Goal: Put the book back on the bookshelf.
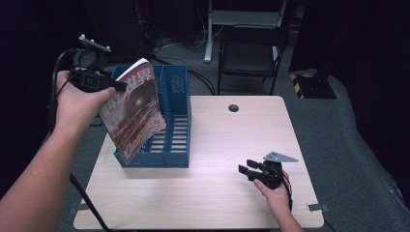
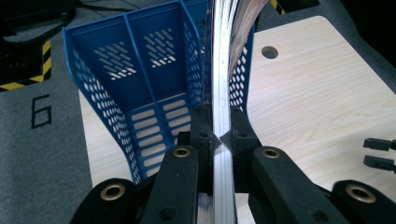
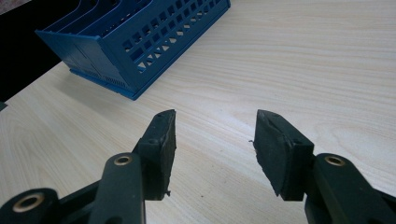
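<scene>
A glossy magazine with a red-brown cover hangs tilted over the left side of a blue plastic file rack. My left gripper is shut on the magazine's upper left edge. In the left gripper view the jaws pinch the magazine's shiny edge, with the blue rack and its slotted compartments beyond. My right gripper rests low over the table near the front right, open. Its two black pads stand well apart over bare wood, with the rack's corner farther off.
The light wooden table has a round cable hole near its back edge. A black chair and a desk leg stand behind the table. A dark floor mat marked with a 6 lies left of the rack.
</scene>
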A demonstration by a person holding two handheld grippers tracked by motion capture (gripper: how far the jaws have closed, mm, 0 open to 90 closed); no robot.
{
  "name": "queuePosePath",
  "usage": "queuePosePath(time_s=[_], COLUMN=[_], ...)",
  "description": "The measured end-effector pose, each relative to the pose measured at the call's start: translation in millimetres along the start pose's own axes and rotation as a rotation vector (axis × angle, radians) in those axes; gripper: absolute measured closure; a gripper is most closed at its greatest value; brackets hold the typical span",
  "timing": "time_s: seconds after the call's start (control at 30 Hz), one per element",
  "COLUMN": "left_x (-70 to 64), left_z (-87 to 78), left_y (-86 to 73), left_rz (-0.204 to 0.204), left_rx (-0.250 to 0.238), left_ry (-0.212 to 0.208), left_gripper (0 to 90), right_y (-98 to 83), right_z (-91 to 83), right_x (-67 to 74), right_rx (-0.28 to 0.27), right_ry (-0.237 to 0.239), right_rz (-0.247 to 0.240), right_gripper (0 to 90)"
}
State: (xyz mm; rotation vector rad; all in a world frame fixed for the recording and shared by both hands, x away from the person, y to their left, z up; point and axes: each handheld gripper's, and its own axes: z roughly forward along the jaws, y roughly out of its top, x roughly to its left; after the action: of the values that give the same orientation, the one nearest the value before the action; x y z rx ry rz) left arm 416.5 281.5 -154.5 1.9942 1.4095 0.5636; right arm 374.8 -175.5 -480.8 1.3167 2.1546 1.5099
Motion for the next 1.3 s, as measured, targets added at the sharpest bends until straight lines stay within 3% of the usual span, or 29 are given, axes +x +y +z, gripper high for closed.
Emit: queuePosePath(time_s=[0.53, 1.3], left_x=[9.3, 13.7], left_z=[13.5, 32.4], left_y=[9.1, 27.1], left_rz=[-0.078, -0.113], left_rx=[-0.009, -0.001], left_ry=[0.046, 0.104], left_gripper=[83.8, 83.8], right_y=[0.1, 0.8], right_z=[-0.5, -3.4], right_x=[-0.3, -2.6], right_rx=[0.000, -0.009], right_ry=[0.000, 0.002], right_rz=[0.002, 0.005], right_gripper=[48.2, 48.2])
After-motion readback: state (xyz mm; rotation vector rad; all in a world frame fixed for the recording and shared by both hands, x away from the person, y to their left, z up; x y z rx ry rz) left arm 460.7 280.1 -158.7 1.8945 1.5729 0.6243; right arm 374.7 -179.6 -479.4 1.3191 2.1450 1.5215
